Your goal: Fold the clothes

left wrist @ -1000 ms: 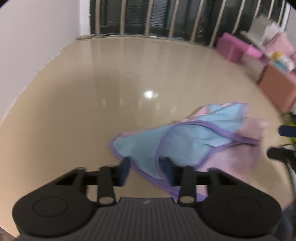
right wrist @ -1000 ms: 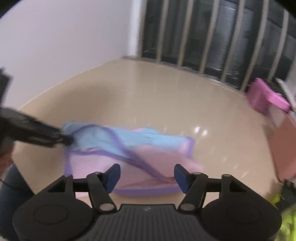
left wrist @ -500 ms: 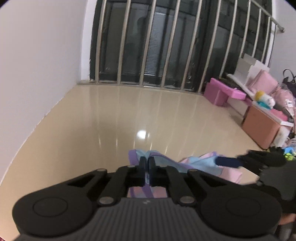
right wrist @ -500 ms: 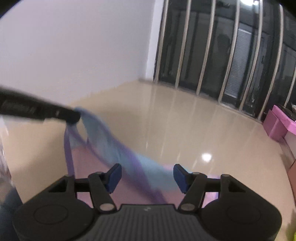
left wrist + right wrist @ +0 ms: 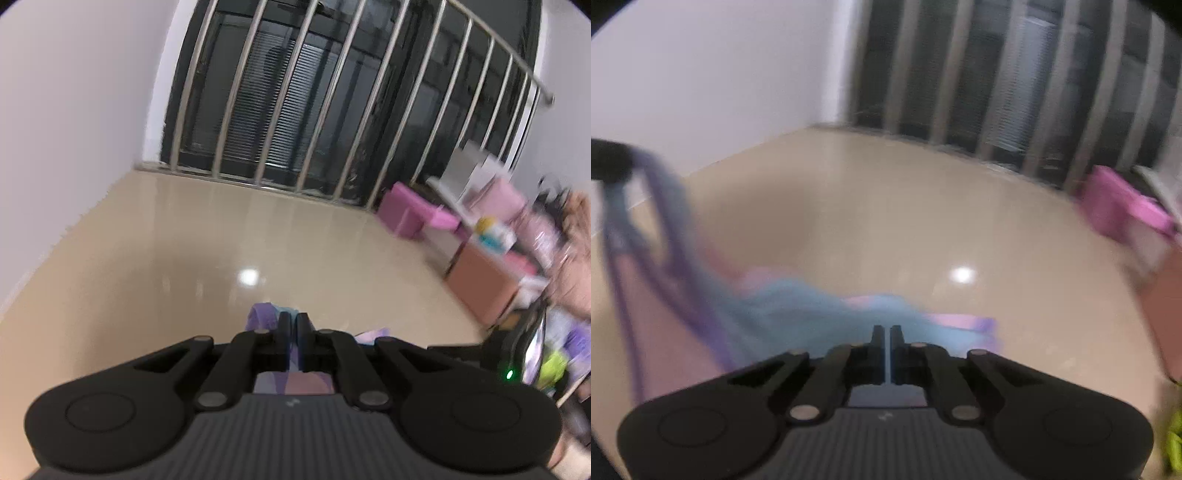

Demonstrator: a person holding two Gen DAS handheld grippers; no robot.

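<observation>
A light blue and pink garment with purple trim (image 5: pixel 783 310) hangs between my two grippers above the shiny beige table (image 5: pixel 905 221). My left gripper (image 5: pixel 293 318) is shut on one purple-edged corner of the garment (image 5: pixel 263 318); most of the cloth is hidden under it. My right gripper (image 5: pixel 886 330) is shut on the blue edge. In the right wrist view the left gripper (image 5: pixel 609 162) shows at the far left, holding the cloth up. The right wrist view is blurred.
A barred dark window (image 5: pixel 332 92) runs along the back, a white wall (image 5: pixel 74 92) on the left. Pink boxes (image 5: pixel 413 216), an orange box (image 5: pixel 484 282) and clutter stand at the right.
My right gripper has shut on the garment's blue edge; it was open before. My left gripper closed on its corner earlier and has lifted it. The cloth now hangs stretched between them.
</observation>
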